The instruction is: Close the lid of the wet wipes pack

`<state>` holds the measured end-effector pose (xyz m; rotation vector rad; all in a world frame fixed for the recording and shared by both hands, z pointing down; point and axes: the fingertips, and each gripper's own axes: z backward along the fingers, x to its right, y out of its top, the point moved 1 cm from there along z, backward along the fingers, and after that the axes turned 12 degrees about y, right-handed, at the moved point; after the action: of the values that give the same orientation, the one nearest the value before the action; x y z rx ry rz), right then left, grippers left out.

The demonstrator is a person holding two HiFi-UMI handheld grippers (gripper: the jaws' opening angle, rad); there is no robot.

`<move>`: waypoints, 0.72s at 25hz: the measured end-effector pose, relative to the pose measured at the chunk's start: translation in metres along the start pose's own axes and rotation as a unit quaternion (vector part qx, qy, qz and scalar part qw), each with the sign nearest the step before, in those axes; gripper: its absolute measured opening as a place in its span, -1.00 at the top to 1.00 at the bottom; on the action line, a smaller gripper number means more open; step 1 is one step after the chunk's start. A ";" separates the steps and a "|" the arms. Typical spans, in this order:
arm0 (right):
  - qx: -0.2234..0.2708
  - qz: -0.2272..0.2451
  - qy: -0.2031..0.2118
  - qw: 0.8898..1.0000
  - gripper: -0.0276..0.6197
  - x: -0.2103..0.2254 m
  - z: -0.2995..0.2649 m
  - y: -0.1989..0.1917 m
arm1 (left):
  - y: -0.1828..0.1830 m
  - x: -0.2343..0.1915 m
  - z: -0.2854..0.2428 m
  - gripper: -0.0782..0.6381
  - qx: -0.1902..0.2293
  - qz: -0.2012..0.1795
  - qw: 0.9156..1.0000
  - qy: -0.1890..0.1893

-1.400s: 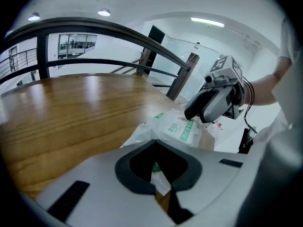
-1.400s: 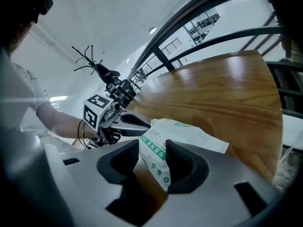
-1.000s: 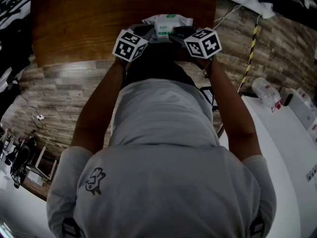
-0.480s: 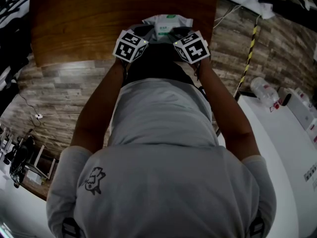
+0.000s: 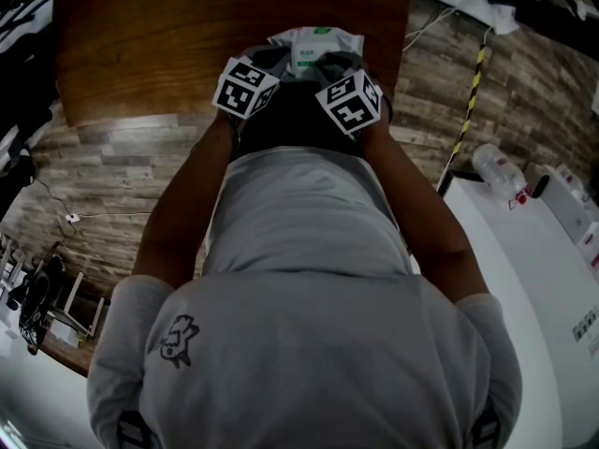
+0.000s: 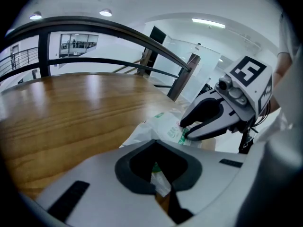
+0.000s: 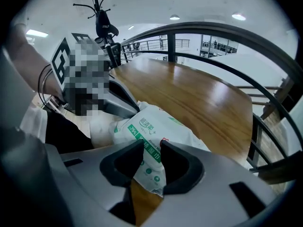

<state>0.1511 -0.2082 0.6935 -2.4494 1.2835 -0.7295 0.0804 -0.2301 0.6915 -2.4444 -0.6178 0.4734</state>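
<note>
A person bends over the near edge of a wooden table (image 5: 187,45), where the wet wipes pack (image 7: 152,126) lies held at both ends. The left gripper (image 6: 156,144) has its jaws drawn together, with a fold of the pack's end caught in the hollow behind the tips. The jaws of the right gripper (image 7: 151,144) have just been closing and now sit narrow on the opposite corner, printed film pinched between the pads. The lid itself cannot be picked out in any view. The step likely goes best with the left side kept as a steady anchor, while the right presses the lid flat from its hinge toward the free edge – lightly, since the soft film crumples and shifts under a tug.
</note>
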 end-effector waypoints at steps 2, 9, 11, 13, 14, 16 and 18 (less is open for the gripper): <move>0.003 0.000 -0.003 1.000 0.51 0.000 0.000 -0.001 | -0.001 0.001 -0.001 0.74 0.000 0.000 1.000 0.000; 0.010 -0.002 -0.004 1.000 0.51 0.000 0.000 0.000 | -0.001 0.000 0.000 0.74 0.002 0.000 1.000 0.002; 0.011 -0.003 -0.006 1.000 0.52 0.000 0.000 0.000 | -0.001 -0.001 0.000 0.74 0.003 0.000 1.000 0.002; 0.014 -0.004 -0.005 1.000 0.51 0.000 0.000 -0.001 | -0.001 -0.001 0.000 0.74 0.003 0.001 1.000 0.003; 0.015 -0.004 -0.003 1.000 0.51 0.000 0.000 -0.001 | -0.001 0.000 0.000 0.74 0.004 0.002 1.000 0.004; 0.015 -0.002 0.000 1.000 0.52 0.002 0.002 -0.003 | 0.000 0.002 -0.001 0.74 0.005 0.002 1.000 0.003; 0.014 0.002 0.003 1.000 0.52 0.002 0.000 -0.002 | 0.000 0.001 -0.001 0.74 0.007 0.000 1.000 0.003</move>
<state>0.1538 -0.2087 0.6951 -2.4232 1.2704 -0.7495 0.0816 -0.2300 0.6927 -2.4324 -0.6102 0.4681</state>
